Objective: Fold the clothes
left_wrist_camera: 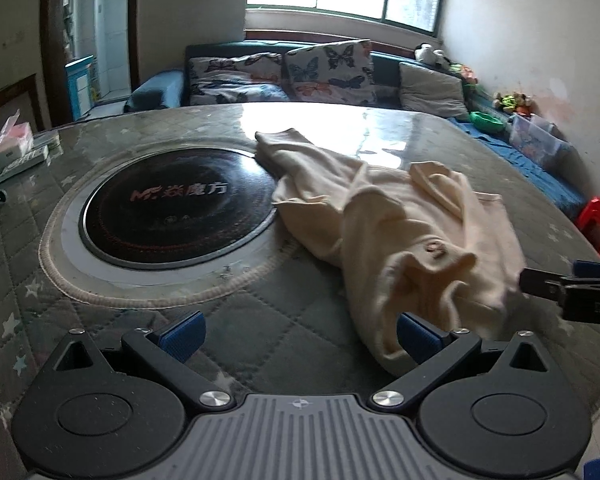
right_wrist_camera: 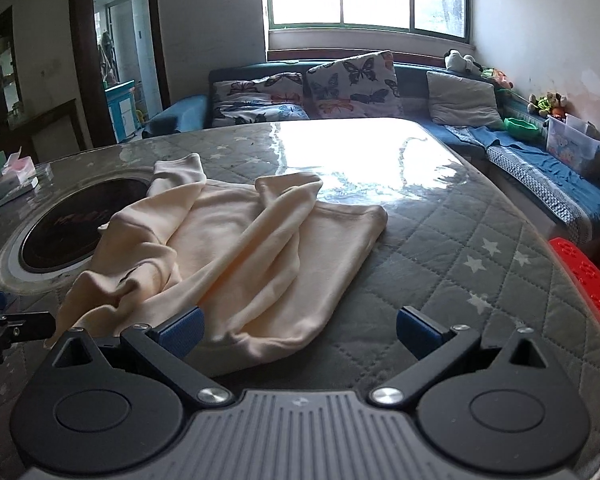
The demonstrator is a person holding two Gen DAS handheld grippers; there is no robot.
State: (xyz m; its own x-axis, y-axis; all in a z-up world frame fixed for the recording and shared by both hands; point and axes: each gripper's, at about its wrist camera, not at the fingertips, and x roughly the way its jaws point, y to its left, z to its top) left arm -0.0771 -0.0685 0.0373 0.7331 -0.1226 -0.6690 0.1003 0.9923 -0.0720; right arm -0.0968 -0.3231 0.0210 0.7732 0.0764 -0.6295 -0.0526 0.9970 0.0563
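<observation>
A cream long-sleeved garment [left_wrist_camera: 396, 224] lies crumpled on the grey quilted table [left_wrist_camera: 260, 320], one sleeve reaching over the black round cooktop [left_wrist_camera: 176, 204]. My left gripper [left_wrist_camera: 298, 338] is open and empty just in front of the garment's near edge, its right finger touching the cloth. In the right wrist view the garment [right_wrist_camera: 236, 252] lies ahead and left, with sleeves crossed over the body. My right gripper [right_wrist_camera: 298, 334] is open and empty at the garment's near hem, its left finger against the cloth. The right gripper also shows in the left wrist view [left_wrist_camera: 572, 292] at the right edge.
A tissue box [left_wrist_camera: 10, 148] and small items sit at the table's far left. A sofa with butterfly cushions [left_wrist_camera: 328, 72] runs behind the table, toys and a clear box [right_wrist_camera: 572, 140] along the right wall. A red stool [right_wrist_camera: 588, 280] stands at the right.
</observation>
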